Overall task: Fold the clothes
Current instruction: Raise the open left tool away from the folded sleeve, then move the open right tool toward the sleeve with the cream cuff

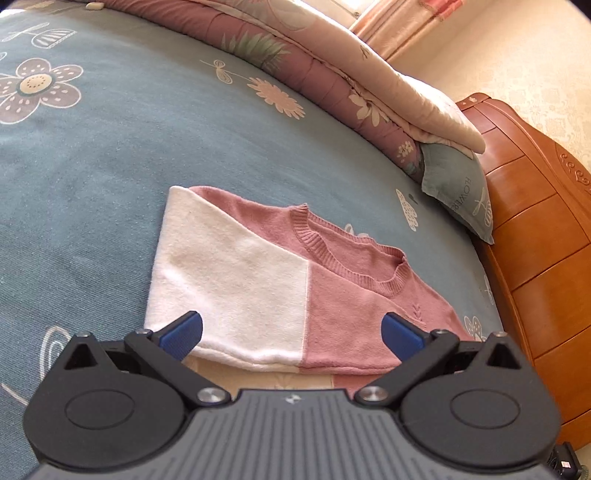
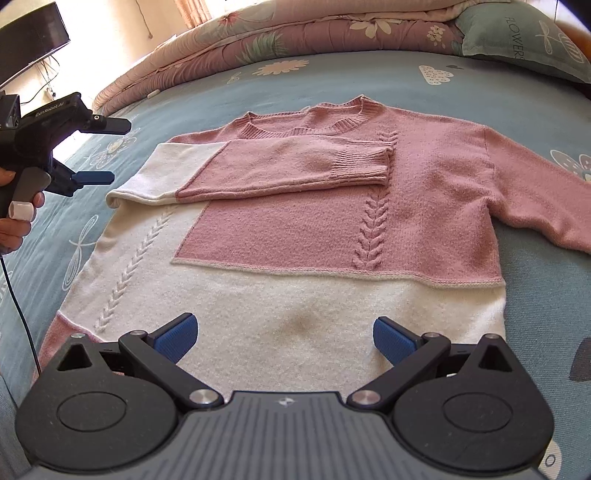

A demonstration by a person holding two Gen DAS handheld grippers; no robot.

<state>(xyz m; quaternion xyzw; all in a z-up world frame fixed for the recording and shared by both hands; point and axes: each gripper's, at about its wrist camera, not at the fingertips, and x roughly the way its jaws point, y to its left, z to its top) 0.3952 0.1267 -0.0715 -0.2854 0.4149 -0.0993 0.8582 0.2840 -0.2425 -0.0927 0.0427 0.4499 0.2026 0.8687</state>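
Both tongs stand with jaws spread and nothing between them. Right tongs (image 2: pixel 282 338) hover over the white lower band of the pink-and-white knitted sweater (image 2: pixel 295 229), near its hem; left tongs (image 1: pixel 291 334) sit at the sweater's folded white shoulder edge, and appear in the right wrist view (image 2: pixel 96 151) held by a hand (image 2: pixel 16 218) just beyond that same edge.

The sweater lies flat, front up, on the blue-grey flower-printed bed sheet (image 1: pixel 110 147), its ribbed neckline (image 2: pixel 314 122) pointing toward the rolled mauve floral quilt (image 2: pixel 295 33). One pink sleeve (image 2: pixel 295 166) is already laid across the chest, cuff near the centre cable; the other sleeve (image 2: pixel 535 199) lies spread out to the sweater's far side, touching the sheet.

Step in hand, as judged: fold the outstretched sleeve inward. To do it well, pinch the knit near the cuff, lift only enough to clear the body, carry it level across the chest and lay it parallel to the folded sleeve, so that the side edges stay straight. Thick knit tends to bunch, so a low, slow carry should help.

Count: one sweater, two sleeves (one folded, one not), two tongs, one quilt, one grey-green lettered pillow (image 2: pixel 524 40) beside the quilt.
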